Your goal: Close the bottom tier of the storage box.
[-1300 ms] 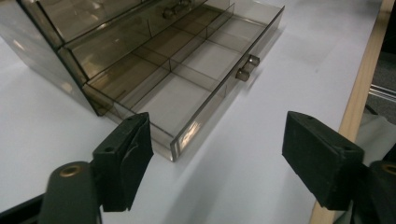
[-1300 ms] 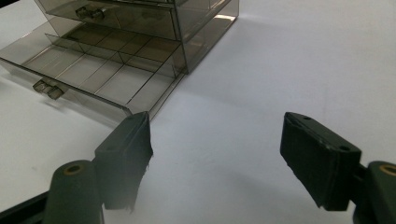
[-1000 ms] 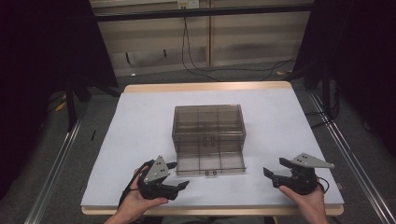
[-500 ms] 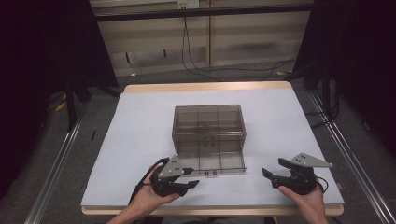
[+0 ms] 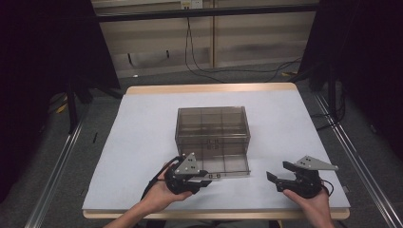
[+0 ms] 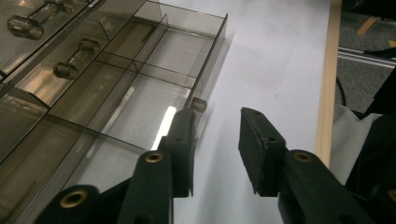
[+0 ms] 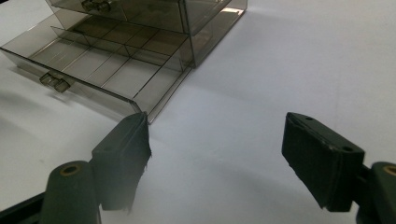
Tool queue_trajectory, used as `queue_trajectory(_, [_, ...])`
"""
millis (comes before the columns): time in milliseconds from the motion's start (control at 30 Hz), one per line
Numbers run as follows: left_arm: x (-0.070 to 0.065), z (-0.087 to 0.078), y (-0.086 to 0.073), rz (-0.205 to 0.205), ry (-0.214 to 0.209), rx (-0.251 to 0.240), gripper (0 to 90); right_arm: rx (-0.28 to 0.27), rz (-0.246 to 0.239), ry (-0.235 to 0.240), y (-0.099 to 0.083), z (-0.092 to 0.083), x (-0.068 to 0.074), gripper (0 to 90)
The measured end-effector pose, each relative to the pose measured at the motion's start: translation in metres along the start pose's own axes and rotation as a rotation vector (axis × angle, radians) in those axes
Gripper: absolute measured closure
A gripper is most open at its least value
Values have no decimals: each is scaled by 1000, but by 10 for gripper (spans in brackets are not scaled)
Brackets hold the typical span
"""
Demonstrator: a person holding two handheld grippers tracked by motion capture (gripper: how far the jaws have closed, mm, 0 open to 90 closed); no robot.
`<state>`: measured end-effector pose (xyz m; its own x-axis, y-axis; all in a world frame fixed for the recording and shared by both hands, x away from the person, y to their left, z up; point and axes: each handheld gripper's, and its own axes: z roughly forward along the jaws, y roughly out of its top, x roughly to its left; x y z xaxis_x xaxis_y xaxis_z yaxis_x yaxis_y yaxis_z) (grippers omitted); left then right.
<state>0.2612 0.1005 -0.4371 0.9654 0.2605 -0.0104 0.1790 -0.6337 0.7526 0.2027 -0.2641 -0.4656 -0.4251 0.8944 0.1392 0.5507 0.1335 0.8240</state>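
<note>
The person's left hand (image 5: 157, 194) comes in from 6 o'clock of the high view and holds the left gripper (image 5: 205, 178) low over the table (image 5: 142, 128), pointing toward 3 o'clock along the front of the smoky clear drawer box (image 5: 213, 126). That box stands near the middle of the table, and its bottom drawer (image 5: 223, 166) is pulled out toward the person. In the left gripper view the left gripper (image 6: 217, 140) has its jaws partly apart, with nothing between them; the small knob (image 6: 200, 104) on the drawer front sits just beyond the tip of one jaw, at about 12 o'clock from it, not clasped. Two more knobs on the upper drawers show at 10 o'clock of that view.

The right hand (image 5: 309, 202) rests at the 5 o'clock corner of the table, well apart from the box, its right gripper (image 5: 274, 179) aimed toward 9 o'clock. In the right gripper view the right gripper (image 7: 215, 149) is spread wide and empty over bare white table, with the pulled-out drawer, divided into compartments, at 11 o'clock.

No brand, label or writing can be read anywhere.
</note>
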Motion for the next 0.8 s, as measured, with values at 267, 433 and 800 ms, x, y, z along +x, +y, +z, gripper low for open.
queue_trajectory(267, [11,6,4,2,-8,7,777,3,-2,11,1,2,1,230])
queue_trajectory(433, [12,11,0,-10,-9,15,851,10,-8,9,1,2,1,226])
queue_trajectory(800, [16,17,-6,-9,-12,32,900,16,-13,28,1,4,3,212])
